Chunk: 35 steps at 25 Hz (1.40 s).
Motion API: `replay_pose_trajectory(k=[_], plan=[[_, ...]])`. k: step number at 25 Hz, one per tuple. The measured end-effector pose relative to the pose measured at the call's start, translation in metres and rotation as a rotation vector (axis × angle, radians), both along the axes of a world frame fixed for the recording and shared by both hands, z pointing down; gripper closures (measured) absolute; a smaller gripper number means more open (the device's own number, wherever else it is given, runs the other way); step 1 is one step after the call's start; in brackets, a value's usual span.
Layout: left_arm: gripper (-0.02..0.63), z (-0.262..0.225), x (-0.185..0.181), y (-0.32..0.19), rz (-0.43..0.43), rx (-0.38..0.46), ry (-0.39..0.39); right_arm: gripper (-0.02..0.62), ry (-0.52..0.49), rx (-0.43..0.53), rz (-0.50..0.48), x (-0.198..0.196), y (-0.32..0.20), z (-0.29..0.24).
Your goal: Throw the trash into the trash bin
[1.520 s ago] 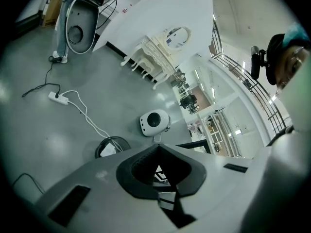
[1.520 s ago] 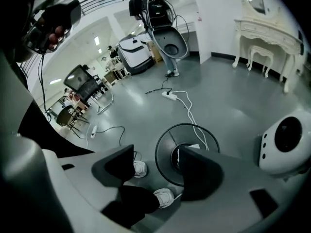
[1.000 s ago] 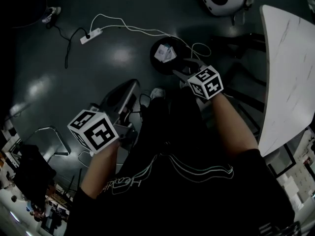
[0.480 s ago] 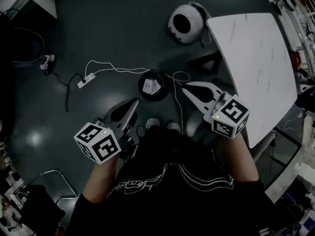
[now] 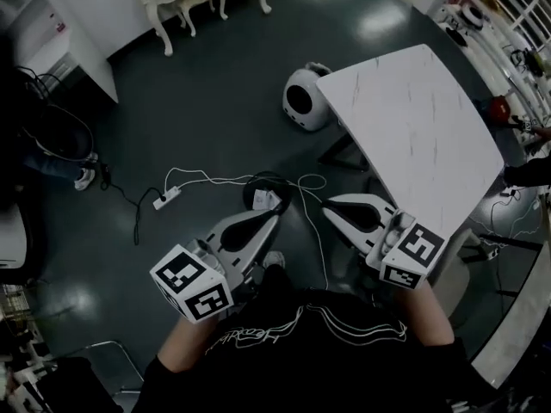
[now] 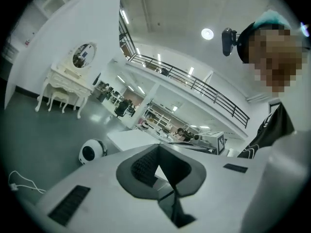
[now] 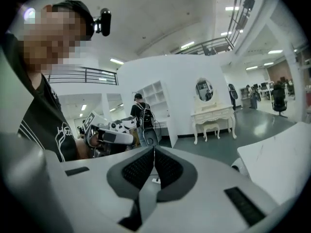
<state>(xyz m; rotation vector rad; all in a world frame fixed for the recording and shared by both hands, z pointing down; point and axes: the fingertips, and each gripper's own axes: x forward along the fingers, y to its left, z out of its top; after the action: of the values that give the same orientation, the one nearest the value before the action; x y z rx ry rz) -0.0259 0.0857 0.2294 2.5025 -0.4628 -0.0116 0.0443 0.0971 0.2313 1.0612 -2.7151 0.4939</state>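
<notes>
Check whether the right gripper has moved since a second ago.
Yes. The right gripper was reaching to the trash bin's rim; now its tips sit clear of the bin, to its right, nearer the white table.

Black shirt point(image 5: 310, 368), white line print

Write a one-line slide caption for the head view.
Shut and empty, the left gripper and right gripper point toward the black trash bin, white paper lying inside it.
</notes>
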Motion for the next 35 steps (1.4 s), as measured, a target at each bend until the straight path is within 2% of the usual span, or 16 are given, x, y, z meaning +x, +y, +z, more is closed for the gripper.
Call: replay_pose_trajectory(k=[2, 7, 11, 15, 21, 27, 35], plan=[[0.601, -0.017, 0.017, 0.032, 0.023, 0.052, -0.014, 0.563, 0.000, 0.037, 0.015, 0.010, 0.030, -0.013], [0.601, -0.052, 0.062, 0.107, 0.095, 0.191, -0.042, 0.563, -0.098, 0.119, 0.075, 0.045, 0.097, -0.056], [0.601, -0.074, 0.083, 0.160, 0.118, 0.248, -0.045, 0.565, -0.146, 0.170, 0.091, 0.071, 0.155, -0.084], [0.601, -0.089, 0.094, 0.195, 0.132, 0.285, -0.033, 0.565, -0.128, 0.224, 0.124, 0.093, 0.191, -0.099], [0.601, -0.101, 0.106, 0.224, 0.136, 0.327, -0.023, 0.565, -0.100, 0.279, 0.127, 0.104, 0.222, -0.108], [0.601, -0.111, 0.113, 0.239, 0.149, 0.356, -0.014, 0.565, -0.068, 0.314, 0.135, 0.112, 0.236, -0.114], [0.601, -0.117, 0.124, 0.254, 0.171, 0.375, -0.009, 0.565, -0.074, 0.334, 0.144, 0.118, 0.246, -0.119]])
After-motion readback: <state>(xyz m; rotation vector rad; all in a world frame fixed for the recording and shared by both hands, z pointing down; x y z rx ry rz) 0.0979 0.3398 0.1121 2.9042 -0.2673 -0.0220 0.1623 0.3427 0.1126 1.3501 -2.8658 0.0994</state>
